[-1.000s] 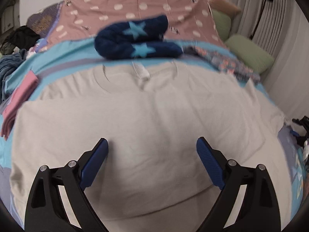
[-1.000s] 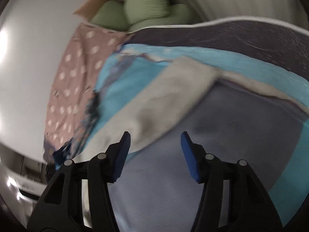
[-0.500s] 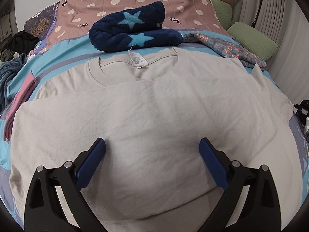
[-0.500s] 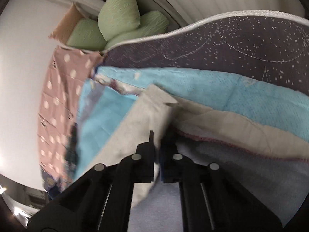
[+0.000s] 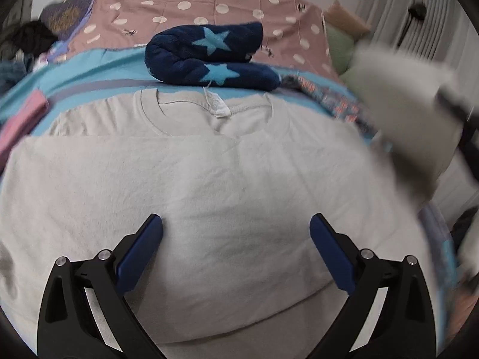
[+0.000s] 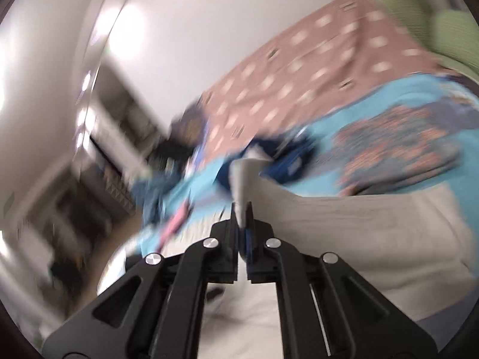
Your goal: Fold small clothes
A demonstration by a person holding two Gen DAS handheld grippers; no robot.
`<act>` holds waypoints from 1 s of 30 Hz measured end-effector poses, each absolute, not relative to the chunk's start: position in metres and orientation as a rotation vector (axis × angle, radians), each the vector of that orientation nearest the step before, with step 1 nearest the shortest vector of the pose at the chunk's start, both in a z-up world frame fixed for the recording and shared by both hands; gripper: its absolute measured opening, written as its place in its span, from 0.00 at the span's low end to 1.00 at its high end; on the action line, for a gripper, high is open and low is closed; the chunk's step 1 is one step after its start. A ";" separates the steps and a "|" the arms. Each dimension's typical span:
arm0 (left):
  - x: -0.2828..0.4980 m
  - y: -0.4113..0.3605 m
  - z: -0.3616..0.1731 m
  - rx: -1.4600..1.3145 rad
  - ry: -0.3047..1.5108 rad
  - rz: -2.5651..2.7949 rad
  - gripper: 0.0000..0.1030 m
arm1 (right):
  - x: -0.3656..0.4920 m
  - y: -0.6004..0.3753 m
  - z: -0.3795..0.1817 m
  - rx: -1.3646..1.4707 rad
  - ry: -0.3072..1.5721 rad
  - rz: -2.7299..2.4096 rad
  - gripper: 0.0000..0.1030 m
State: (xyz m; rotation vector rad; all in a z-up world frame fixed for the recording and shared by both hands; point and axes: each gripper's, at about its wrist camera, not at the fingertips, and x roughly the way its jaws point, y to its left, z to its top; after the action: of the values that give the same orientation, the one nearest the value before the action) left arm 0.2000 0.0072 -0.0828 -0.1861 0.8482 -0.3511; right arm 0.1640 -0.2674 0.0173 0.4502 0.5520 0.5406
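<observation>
Beige T-shirt (image 5: 227,185) spread flat on the bed, collar on the far side, hem folded up over the chest. Just beyond the collar, dark blue starred blanket (image 5: 206,56), rolled up, lying on the turquoise sheet (image 5: 98,68). Behind the blanket, pink dotted cover (image 5: 191,3). Beside the T-shirt's right shoulder, patterned cloth (image 5: 332,95); near its left edge, pink folded cloth (image 5: 21,119). Left gripper (image 5: 236,248) above the T-shirt's lower part, jaws wide apart, nothing between them, pads not touching the fabric. Right gripper (image 6: 242,212) clamped tight on the T-shirt's right sleeve edge (image 6: 245,176), lifted clear above the T-shirt's right side, picture blurred. Green pillows (image 6: 449,30) beyond the T-shirt, at the far right.
</observation>
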 end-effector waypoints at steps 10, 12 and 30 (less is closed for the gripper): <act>0.197 0.034 -0.081 -0.486 0.814 -0.539 0.96 | 0.169 -0.184 -0.063 0.197 0.785 0.517 0.05; 0.196 0.029 -0.079 -0.551 0.836 -0.613 0.96 | 0.161 -0.178 -0.059 0.173 0.763 0.514 0.05; 0.260 -0.022 -0.101 -0.969 1.131 -0.727 0.11 | 0.119 -0.164 -0.036 0.007 0.567 0.511 0.05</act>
State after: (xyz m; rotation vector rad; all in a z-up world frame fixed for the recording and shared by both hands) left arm 0.2598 -0.0216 -0.1005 -0.9685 1.1313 -0.7267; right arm 0.1186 -0.1638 -0.0359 0.0072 0.5670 0.5108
